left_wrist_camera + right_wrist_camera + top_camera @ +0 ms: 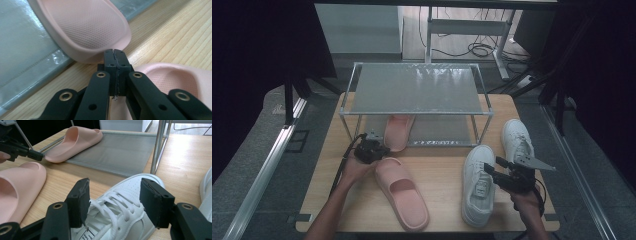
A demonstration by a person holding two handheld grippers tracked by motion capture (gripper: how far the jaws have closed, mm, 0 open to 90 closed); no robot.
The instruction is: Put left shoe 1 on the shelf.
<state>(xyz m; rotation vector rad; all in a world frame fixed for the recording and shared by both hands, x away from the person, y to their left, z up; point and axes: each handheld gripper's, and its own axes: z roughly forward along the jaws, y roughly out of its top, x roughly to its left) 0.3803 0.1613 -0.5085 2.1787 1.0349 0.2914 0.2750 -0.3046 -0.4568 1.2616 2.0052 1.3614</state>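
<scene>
One pink slipper (398,131) lies on the lower shelf of the metal rack (417,112), its heel (85,27) hanging over the shelf's front edge. My left gripper (381,148) (115,53) is shut with nothing between its jaws, and its tips rest against that heel. The second pink slipper (402,192) (175,80) lies on the table just beside it. My right gripper (494,166) (115,200) is open above the laces of a white sneaker (477,185) (120,220), one jaw on each side, not pressing it.
A second white sneaker (518,140) (207,195) lies at the right, near the table's edge. A rack leg (157,147) stands just beyond the near sneaker's toe. The rack's top shelf (417,87) overhangs the shelved slipper. Bare wood lies between the near slipper and sneaker.
</scene>
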